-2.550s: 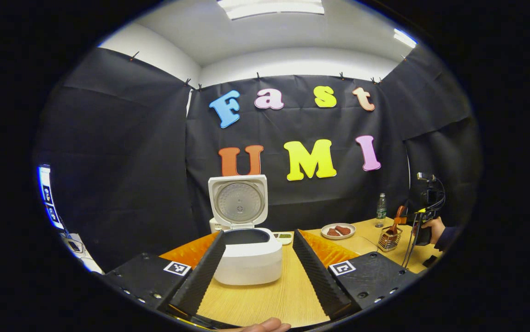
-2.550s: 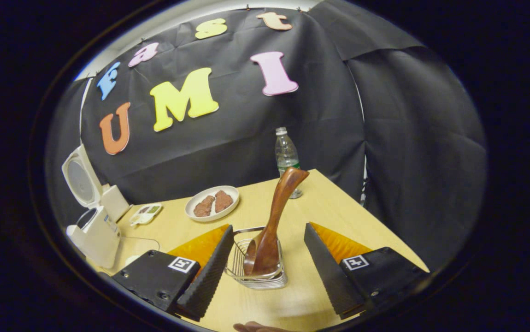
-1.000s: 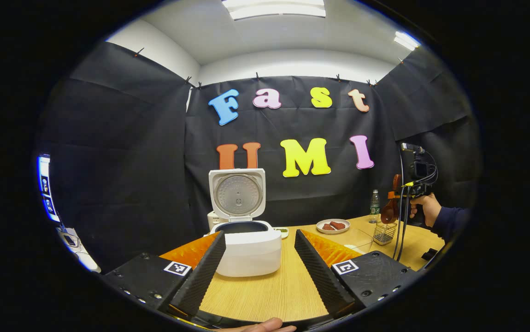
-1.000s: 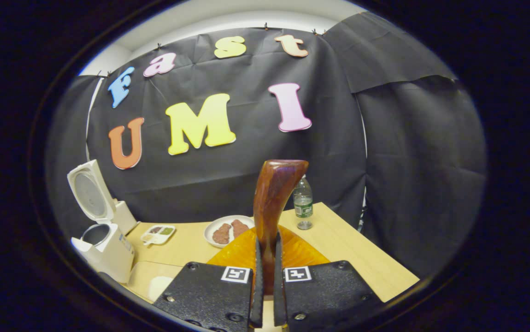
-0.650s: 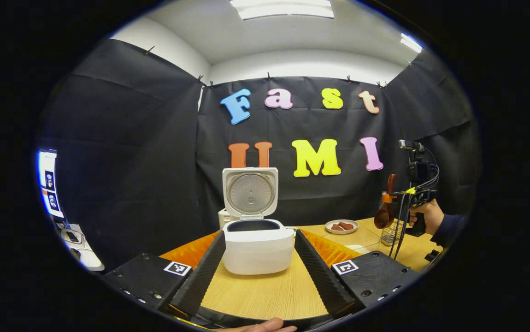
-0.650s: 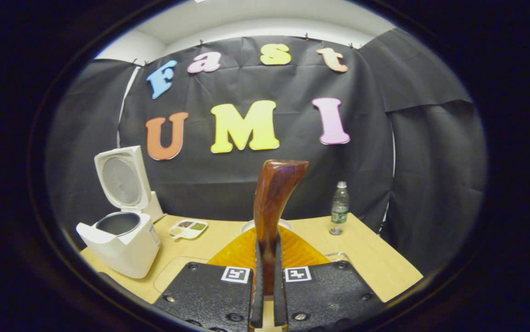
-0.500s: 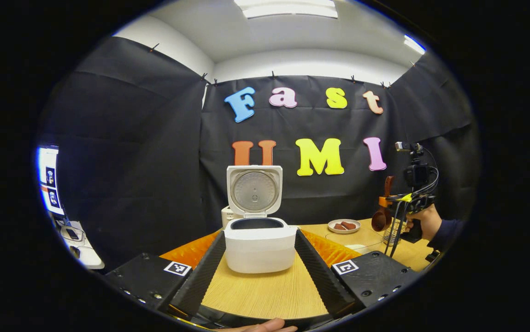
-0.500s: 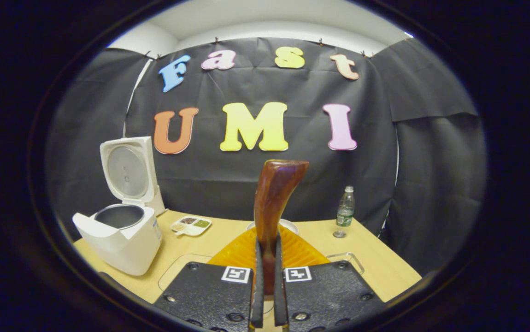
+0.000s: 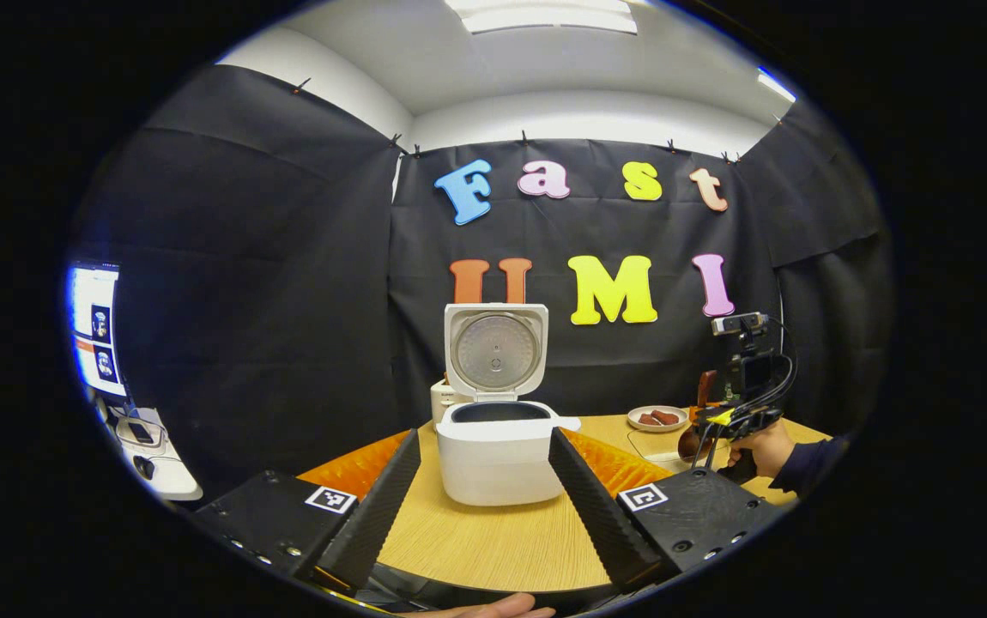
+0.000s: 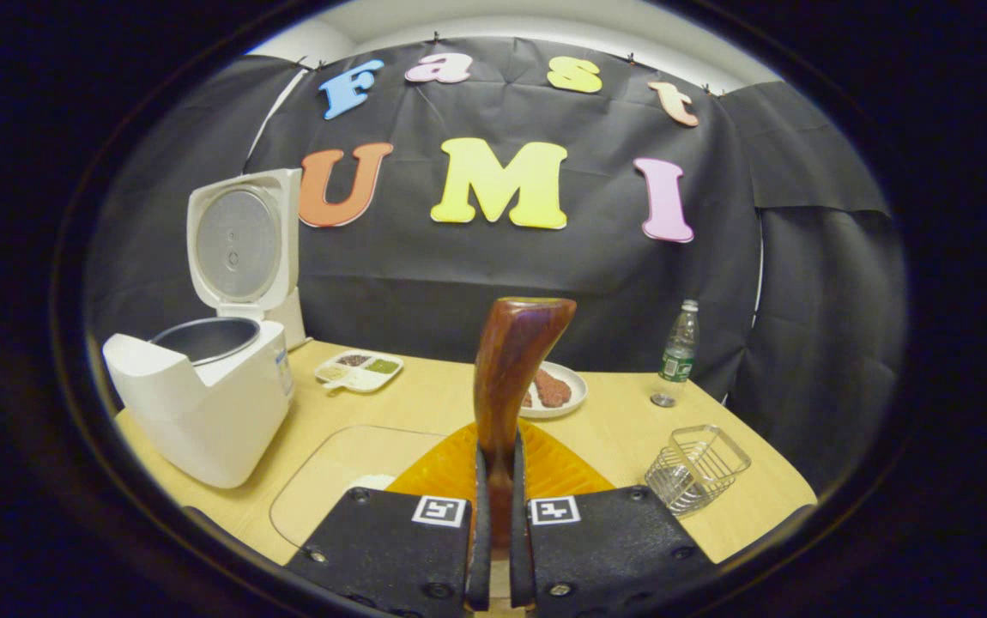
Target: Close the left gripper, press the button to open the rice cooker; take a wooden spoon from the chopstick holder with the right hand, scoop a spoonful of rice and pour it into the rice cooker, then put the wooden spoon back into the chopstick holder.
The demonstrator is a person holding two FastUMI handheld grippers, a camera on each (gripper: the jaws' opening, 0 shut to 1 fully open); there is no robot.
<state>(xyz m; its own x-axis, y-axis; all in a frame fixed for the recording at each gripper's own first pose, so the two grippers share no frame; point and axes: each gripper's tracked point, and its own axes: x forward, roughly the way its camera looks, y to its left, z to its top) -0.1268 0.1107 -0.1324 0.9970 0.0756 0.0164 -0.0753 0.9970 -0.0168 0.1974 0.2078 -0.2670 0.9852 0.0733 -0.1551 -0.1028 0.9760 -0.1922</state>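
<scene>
Two fingers of my left gripper stand well apart before the white rice cooker, whose lid is up on the pale wooden table, so I would hold that hand back and out of the way. My right gripper is clamped on the dark reddish wooden spoon, handle upright; the empty wire chopstick holder sits to its right and a clear shallow tray with some white rice lies just below, so I judge I should lower the bowl level into it and scoop slowly
</scene>
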